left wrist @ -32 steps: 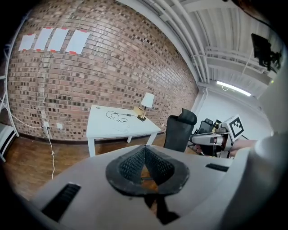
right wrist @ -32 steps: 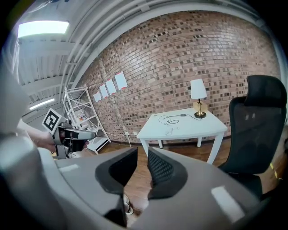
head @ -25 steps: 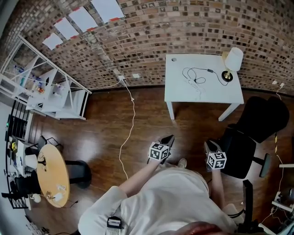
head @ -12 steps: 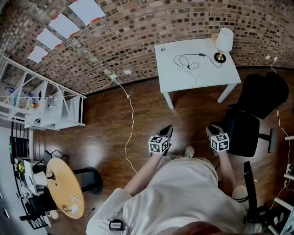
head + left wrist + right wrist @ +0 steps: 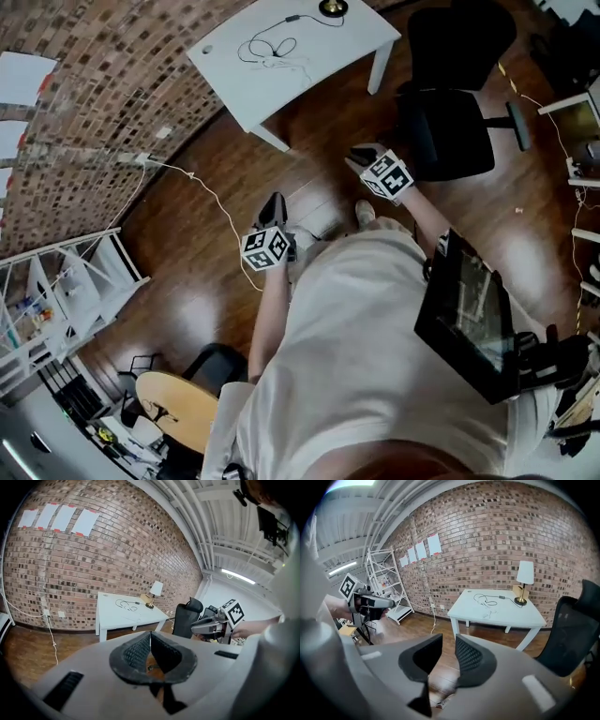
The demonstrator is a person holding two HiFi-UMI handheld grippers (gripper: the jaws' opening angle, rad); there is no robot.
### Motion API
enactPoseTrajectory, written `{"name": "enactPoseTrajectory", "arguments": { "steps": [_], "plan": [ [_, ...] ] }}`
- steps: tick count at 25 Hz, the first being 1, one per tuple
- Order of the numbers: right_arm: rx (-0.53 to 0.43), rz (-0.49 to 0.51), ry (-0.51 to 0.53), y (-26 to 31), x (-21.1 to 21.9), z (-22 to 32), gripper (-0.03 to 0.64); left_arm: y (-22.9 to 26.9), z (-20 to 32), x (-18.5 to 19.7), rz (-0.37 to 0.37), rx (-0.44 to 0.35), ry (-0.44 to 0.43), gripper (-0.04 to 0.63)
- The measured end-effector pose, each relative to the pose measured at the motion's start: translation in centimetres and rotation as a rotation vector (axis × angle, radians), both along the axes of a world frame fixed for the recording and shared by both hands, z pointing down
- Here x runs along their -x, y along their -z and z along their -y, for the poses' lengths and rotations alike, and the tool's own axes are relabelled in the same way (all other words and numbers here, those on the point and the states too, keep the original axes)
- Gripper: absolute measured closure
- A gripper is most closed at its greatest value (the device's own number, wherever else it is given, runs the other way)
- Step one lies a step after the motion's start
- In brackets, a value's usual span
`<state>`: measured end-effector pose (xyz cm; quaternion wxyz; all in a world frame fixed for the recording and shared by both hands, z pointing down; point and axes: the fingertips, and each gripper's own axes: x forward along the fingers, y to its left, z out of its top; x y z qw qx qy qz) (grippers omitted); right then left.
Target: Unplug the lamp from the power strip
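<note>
The white table (image 5: pixel 281 70) stands far off by the brick wall, with the lamp base (image 5: pixel 331 7) at its corner and a dark cord (image 5: pixel 267 45) looped on its top. In the gripper views the lamp (image 5: pixel 155 592) (image 5: pixel 525 579) stands upright at the table's far end, its cord (image 5: pixel 485 599) lying beside it. I cannot make out a power strip. My left gripper (image 5: pixel 275 201) (image 5: pixel 150 638) is shut and holds nothing. My right gripper (image 5: pixel 359 155) (image 5: pixel 449 648) hangs over the floor, and its jaws are opening with nothing between them. Both are well short of the table.
A black office chair (image 5: pixel 450 94) stands right of the table. A white cable (image 5: pixel 211 202) runs across the wood floor from a wall outlet (image 5: pixel 145 159). A white shelf unit (image 5: pixel 56 291) stands at the left, with a round wooden table (image 5: pixel 178 408) below it.
The head view has swung round: the table has slid to the top edge and the chair to the upper right. Both grippers now sit further apart in the view.
</note>
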<state>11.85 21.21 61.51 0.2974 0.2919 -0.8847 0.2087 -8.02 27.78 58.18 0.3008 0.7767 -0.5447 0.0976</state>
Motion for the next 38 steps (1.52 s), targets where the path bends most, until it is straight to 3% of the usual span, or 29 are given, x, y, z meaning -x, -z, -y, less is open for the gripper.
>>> {"name": "enactPoseTrajectory", "arguments": {
  "steps": [12,20,23,31,38],
  "plan": [
    [-0.038,-0.045,0.003,0.1,7.8,0.9,0.537,-1.3,0.9,6.4,0.008,0.026,-0.058,0.598],
    [-0.040,-0.077,0.004,-0.1,9.5,1.8,0.536,-2.8,2.5,8.0,0.015,0.046,-0.106,0.598],
    [-0.076,-0.135,0.013,0.3,9.4,2.1,0.623,-2.9,3.3,8.4,0.020,0.052,-0.119,0.597],
    [-0.110,-0.155,-0.013,0.3,7.6,3.6,0.623,-3.1,4.9,7.2,0.043,0.057,-0.140,0.597],
    [-0.115,-0.147,-0.010,-0.1,4.6,4.2,0.623,-3.4,5.0,3.9,0.060,0.073,-0.145,0.597]
  ]
}}
